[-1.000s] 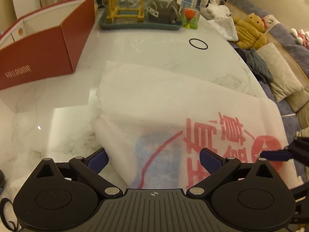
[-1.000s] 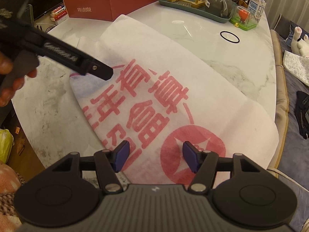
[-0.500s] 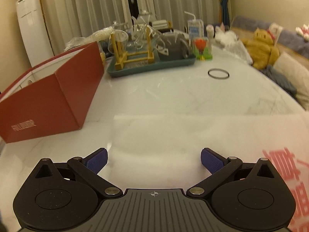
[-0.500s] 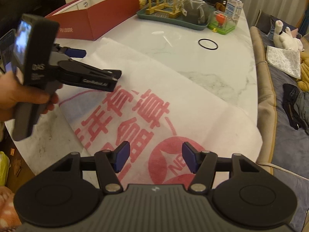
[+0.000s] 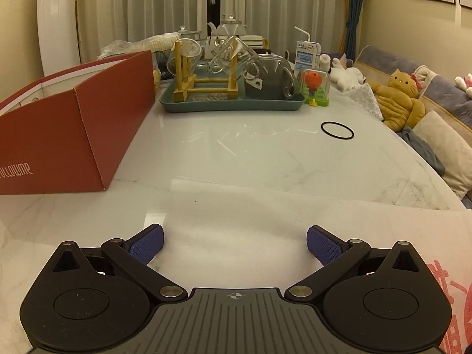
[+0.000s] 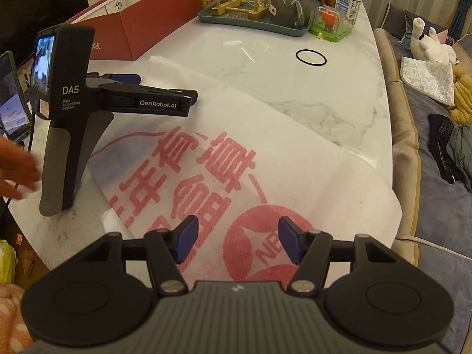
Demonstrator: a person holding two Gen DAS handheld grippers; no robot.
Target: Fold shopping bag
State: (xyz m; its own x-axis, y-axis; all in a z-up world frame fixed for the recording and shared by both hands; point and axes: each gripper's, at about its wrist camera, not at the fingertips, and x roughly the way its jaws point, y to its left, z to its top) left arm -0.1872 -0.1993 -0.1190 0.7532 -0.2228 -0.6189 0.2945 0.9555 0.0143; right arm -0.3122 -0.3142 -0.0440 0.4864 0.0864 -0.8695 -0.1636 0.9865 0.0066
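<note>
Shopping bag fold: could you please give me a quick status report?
Left gripper open, set standing on the table, hand off it. Right gripper open above the white non-woven shopping bag with red print; bag flat, unfolded. Red cardboard box beside its far edge.

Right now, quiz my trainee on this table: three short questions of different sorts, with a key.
1. True or false: the black ring lies inside the teal tray.
2. What lies directly under the right tongs? A) the red box B) the shopping bag C) the black ring
3. Fill in: the left tongs and the right tongs are both ____, holding nothing.
Key: 1 false, it lies on the bare marble table, apart from the tray; 2 B; 3 open.
</note>
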